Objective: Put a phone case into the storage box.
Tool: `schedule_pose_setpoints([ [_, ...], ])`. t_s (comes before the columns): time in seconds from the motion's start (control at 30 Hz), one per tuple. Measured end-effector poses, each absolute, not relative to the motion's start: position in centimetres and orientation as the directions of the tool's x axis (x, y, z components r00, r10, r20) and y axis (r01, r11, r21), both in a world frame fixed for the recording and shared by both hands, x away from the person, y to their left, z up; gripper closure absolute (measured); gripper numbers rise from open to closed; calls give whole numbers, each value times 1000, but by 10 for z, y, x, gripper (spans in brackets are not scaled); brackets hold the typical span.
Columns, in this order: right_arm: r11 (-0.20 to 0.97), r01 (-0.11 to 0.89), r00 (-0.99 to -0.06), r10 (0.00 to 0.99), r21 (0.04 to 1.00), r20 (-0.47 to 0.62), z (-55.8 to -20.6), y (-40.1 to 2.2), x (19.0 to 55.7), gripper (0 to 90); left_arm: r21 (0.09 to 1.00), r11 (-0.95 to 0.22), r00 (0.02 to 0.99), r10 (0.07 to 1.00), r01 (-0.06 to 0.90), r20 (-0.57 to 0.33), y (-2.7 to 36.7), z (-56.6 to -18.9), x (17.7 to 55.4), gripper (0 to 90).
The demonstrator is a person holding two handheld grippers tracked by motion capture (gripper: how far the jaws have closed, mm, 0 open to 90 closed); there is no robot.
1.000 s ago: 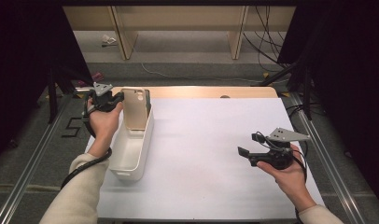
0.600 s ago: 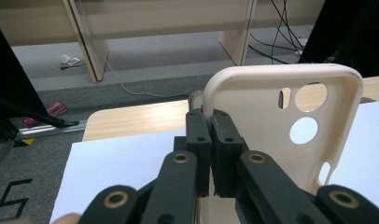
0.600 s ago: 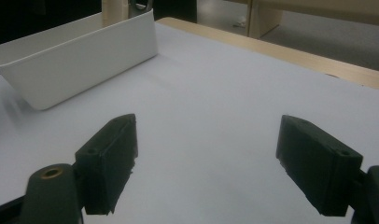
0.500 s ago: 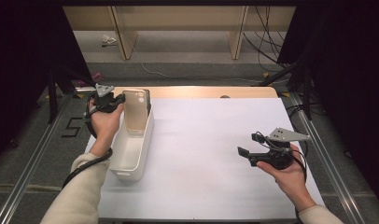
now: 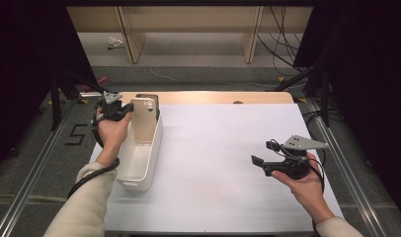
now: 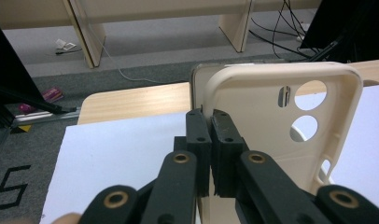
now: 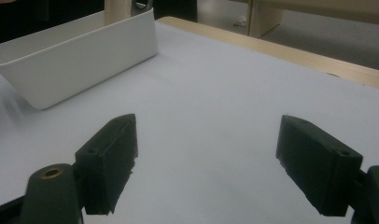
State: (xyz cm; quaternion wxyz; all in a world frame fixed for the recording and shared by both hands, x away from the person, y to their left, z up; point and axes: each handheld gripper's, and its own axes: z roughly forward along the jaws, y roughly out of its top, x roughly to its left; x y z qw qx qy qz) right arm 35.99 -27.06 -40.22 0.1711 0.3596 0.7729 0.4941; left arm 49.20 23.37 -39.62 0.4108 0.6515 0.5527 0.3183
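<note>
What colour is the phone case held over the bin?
Cream-beige phone case; the left gripper view shows it best.

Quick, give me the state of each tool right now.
Left tool: closed on the edge of the beige phone case, held upright over the white bin.
Right tool: open, holding nothing, above the table.

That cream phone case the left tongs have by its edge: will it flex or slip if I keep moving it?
The phone case is a thin open shell with camera cutouts, so it probably flexes and weighs little. The left tongs pinch one narrow side wall, so it may pivot or slip. Above the white bin, a drop would likely land inside.
</note>
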Motion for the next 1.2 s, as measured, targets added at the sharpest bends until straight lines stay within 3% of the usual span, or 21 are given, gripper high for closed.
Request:
schedule_pose_setpoints([
  [1.2, 250, 387, -683, 724, 888, 93, -402, -271, 360, 214, 866, -74, 178, 984, 494, -18, 236, -409, 503, 820],
])
